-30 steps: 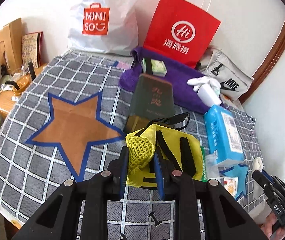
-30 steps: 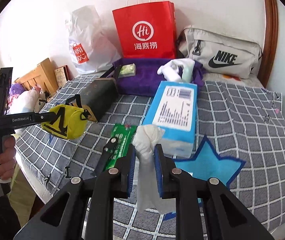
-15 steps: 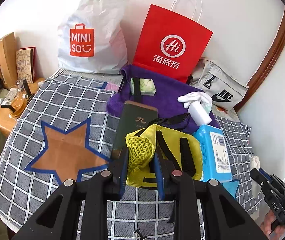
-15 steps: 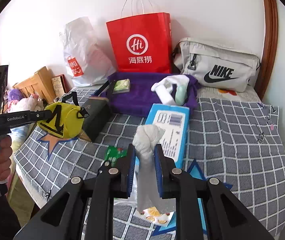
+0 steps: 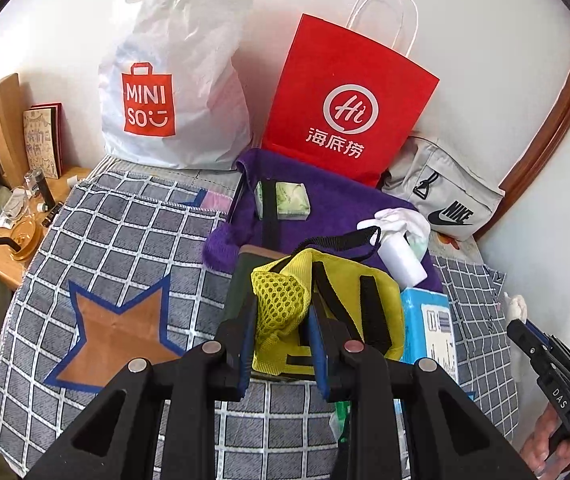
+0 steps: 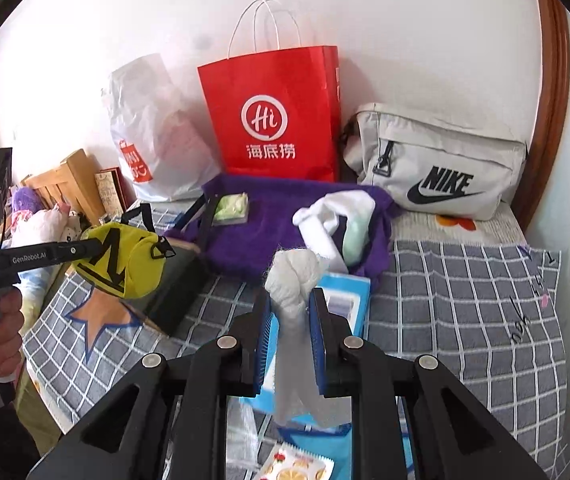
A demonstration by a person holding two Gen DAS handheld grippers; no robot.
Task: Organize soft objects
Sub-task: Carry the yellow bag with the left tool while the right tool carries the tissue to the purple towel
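Left tool (image 5: 281,330) grips the yellow pouch (image 5: 325,312); right tool (image 6: 291,332) grips the knotted white cloth (image 6: 295,280). Both hang above the bed (image 6: 465,300); the purple towel (image 6: 277,216) lies ahead, nearer the right tool.

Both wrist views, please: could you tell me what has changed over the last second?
Both tongs rose and advanced toward the red paper bag, carrying the yellow pouch (left tongs) and knotted white cloth (right tongs). Grips unchanged; bed items stayed put.
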